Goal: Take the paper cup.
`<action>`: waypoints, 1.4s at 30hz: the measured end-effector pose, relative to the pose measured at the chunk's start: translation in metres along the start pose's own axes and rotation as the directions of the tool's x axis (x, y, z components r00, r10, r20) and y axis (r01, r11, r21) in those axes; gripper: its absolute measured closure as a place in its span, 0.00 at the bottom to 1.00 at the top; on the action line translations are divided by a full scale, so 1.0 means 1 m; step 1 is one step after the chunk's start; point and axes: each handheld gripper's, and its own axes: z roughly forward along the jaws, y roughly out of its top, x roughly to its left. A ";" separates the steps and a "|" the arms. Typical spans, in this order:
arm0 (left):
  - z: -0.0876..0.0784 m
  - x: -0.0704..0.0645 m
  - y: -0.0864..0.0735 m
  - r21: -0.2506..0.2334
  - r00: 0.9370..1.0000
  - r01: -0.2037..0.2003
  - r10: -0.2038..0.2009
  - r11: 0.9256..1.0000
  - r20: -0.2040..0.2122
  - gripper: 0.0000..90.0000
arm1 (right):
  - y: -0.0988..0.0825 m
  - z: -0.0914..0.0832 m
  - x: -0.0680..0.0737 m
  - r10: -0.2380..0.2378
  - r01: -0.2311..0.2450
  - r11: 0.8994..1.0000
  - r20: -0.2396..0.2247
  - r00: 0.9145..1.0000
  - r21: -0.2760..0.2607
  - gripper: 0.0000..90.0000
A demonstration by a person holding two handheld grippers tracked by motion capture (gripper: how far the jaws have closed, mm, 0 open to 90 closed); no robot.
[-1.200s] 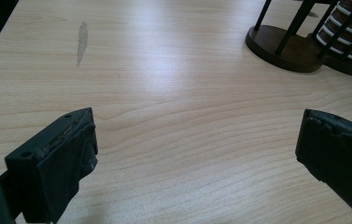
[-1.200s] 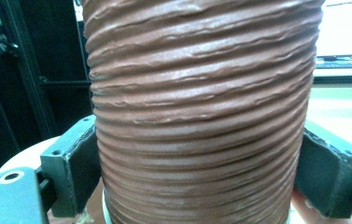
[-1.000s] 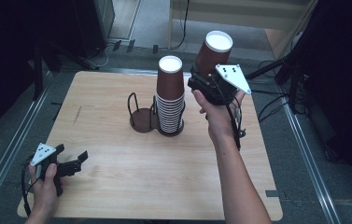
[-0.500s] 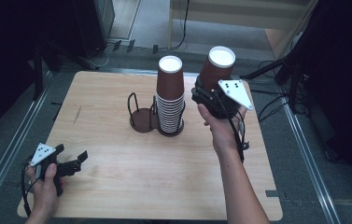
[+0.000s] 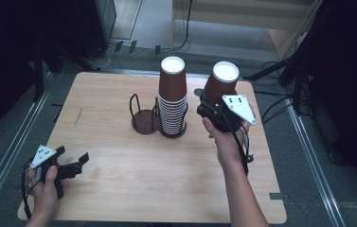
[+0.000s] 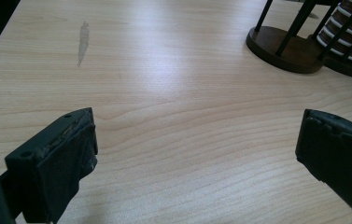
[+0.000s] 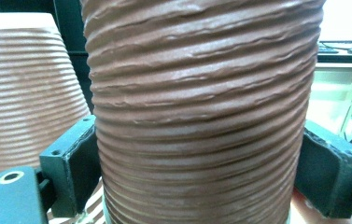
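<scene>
No legible text or labels anywhere

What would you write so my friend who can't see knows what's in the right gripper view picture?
A ribbed brown paper cup sits upside down, squeezed between the right gripper's two black jaws. To its left stands the top of a stack of cups just like it.

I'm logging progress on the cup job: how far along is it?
Done: a stack of cups stands in one ring of the holder. In hand: the right gripper is shut on a single cup, held upside down beside the stack. Left: placing that cup. The left gripper hangs open, idle.
</scene>
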 end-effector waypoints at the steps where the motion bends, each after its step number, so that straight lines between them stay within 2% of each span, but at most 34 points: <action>1: 0.000 0.000 0.000 -0.002 1.000 0.001 -0.001 1.000 0.000 0.00 | -0.002 -0.001 0.000 0.000 0.000 1.000 0.001 1.000 0.001 0.14; 14: -0.001 -0.002 0.000 -0.010 1.000 -0.009 0.009 1.000 -0.003 0.00 | -0.028 -0.009 -0.002 -0.009 0.009 0.999 -0.005 1.000 0.034 0.14; 19: 0.000 -0.007 0.000 0.005 0.998 -0.063 0.063 0.998 -0.012 0.00 | -0.035 -0.011 -0.002 -0.007 0.007 0.999 -0.003 1.000 0.042 0.14; 21: 0.001 -0.008 0.000 0.008 0.997 -0.072 0.072 0.997 -0.013 0.00 | -0.038 -0.012 -0.003 -0.006 0.006 0.999 -0.002 1.000 0.044 0.14; 24: 0.000 -0.009 0.000 -0.015 0.996 -0.086 0.086 0.996 -0.010 0.00 | -0.043 -0.013 -0.003 -0.007 0.007 0.999 -0.003 1.000 0.050 0.14; 26: -0.001 -0.009 0.000 -0.025 0.997 -0.081 0.080 0.996 -0.015 0.00 | -0.047 -0.015 -0.005 -0.001 0.001 0.999 -0.002 1.000 0.053 0.14; 29: -0.003 -0.010 0.003 -0.044 0.999 -0.047 0.048 0.998 0.006 0.00 | -0.050 -0.016 -0.005 0.005 -0.005 0.998 -0.003 1.000 0.057 0.14; 35: -0.001 -0.021 0.010 -0.034 0.997 -0.076 0.077 0.997 0.016 0.00 | -0.058 -0.021 -0.007 0.000 0.000 0.998 0.002 1.000 0.063 0.14; 37: 0.000 -0.029 0.014 -0.027 0.993 -0.122 0.122 0.992 -0.011 0.00 | -0.060 -0.022 -0.008 -0.001 0.001 0.998 0.003 1.000 0.065 0.14; 42: 0.005 -0.046 0.022 -0.023 0.989 -0.142 0.143 0.990 0.047 0.00 | -0.067 -0.025 -0.010 0.014 -0.014 0.997 0.009 1.000 0.073 0.14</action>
